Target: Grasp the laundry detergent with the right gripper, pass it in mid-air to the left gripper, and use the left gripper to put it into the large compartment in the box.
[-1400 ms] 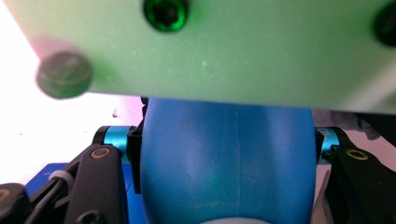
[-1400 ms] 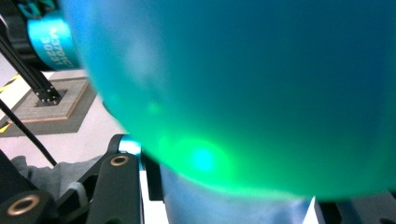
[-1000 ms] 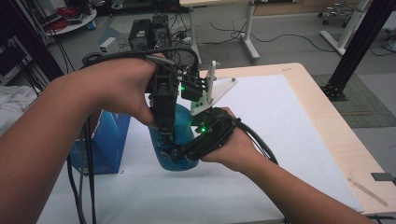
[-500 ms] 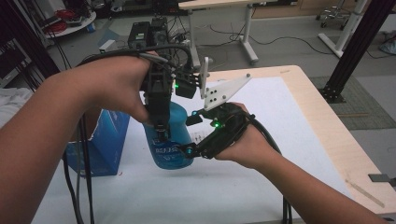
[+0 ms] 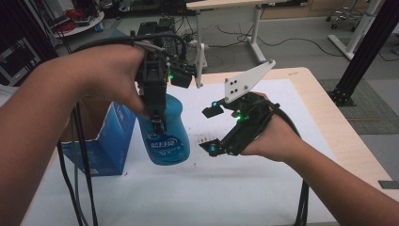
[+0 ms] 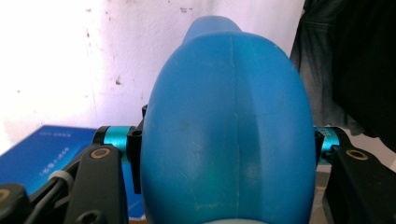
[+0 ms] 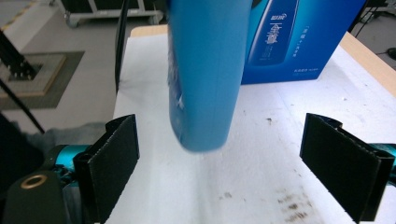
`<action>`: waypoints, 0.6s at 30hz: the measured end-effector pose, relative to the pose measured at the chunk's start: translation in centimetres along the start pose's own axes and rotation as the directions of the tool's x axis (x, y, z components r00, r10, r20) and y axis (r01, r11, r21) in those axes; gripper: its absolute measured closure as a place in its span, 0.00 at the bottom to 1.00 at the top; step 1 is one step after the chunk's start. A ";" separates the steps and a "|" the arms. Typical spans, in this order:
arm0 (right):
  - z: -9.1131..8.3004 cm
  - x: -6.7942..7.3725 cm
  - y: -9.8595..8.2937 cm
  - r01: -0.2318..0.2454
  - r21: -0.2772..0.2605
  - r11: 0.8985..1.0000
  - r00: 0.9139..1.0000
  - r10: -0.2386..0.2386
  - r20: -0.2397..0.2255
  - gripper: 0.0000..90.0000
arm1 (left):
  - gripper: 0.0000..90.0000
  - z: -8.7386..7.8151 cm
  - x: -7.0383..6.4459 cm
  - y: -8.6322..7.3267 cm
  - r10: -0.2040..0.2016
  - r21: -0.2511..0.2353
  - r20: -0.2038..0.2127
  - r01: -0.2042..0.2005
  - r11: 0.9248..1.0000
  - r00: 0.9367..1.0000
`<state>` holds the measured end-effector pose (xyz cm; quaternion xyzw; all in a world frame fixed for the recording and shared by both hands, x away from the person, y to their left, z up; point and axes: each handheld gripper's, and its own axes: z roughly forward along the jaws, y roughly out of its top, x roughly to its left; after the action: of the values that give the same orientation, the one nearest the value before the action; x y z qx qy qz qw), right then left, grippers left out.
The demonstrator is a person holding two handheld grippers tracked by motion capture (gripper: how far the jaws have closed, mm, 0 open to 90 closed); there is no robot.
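Gripping a blue bottle [image 5: 165,132], the left gripper [image 5: 156,123] clamps it from above in the high view; in the left gripper view both black jaws press the bottle [image 6: 226,130] at its widest part, teal cylinders flanking each side, so the jaws are clenched on it; the bottle hangs upright above the table [image 5: 263,188], left of centre, its base lifted clear of the white sheet as far as the right gripper view tells, where its rounded lower end [image 7: 205,88] floats over the surface; the right gripper [image 5: 212,129] sits to the right of the bottle, near but not touching it, jaws spread wide apart and holding nothing; in the right gripper view the two flat black pads stand far to either side with the bottle between and beyond them; bottle is smooth matte plastic, bulbous at the shoulder, narrowing to a flatter body, a faint mould seam down the middle, white printed label low on its front; a blue cardboard box [image 5: 106,141] stands just left of the bottle, glossy, printed with a bottle picture and white text [image 7: 299,37]; the table cover is white, paper-like, with dark smudges near the right gripper; table edge is pale wood; a grey three-cornered plate tops the right gripper.
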<state>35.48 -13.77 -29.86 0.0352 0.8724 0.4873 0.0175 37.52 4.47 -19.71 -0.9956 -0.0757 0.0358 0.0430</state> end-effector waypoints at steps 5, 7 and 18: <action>-1.2 -0.4 0.7 0.010 0.062 0.998 1.000 -0.011 0.023 0.01 | 0.45 -1.1 0.6 -1.1 -0.053 -0.012 0.015 0.054 0.998 0.998; -1.7 -0.5 1.0 0.010 0.089 0.996 1.000 -0.012 0.024 0.01 | 0.45 -1.6 1.0 -1.6 -0.088 -0.017 0.022 0.089 0.996 0.996; -4.2 -1.9 2.3 0.024 0.210 0.977 0.998 -0.034 0.046 0.01 | 0.45 -5.7 2.9 -6.4 -0.381 -0.072 0.061 0.385 0.920 0.923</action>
<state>37.16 -16.27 -25.67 0.0361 0.9185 0.3915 0.0423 39.84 10.76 -13.64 -0.9614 -0.2711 0.0465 0.0062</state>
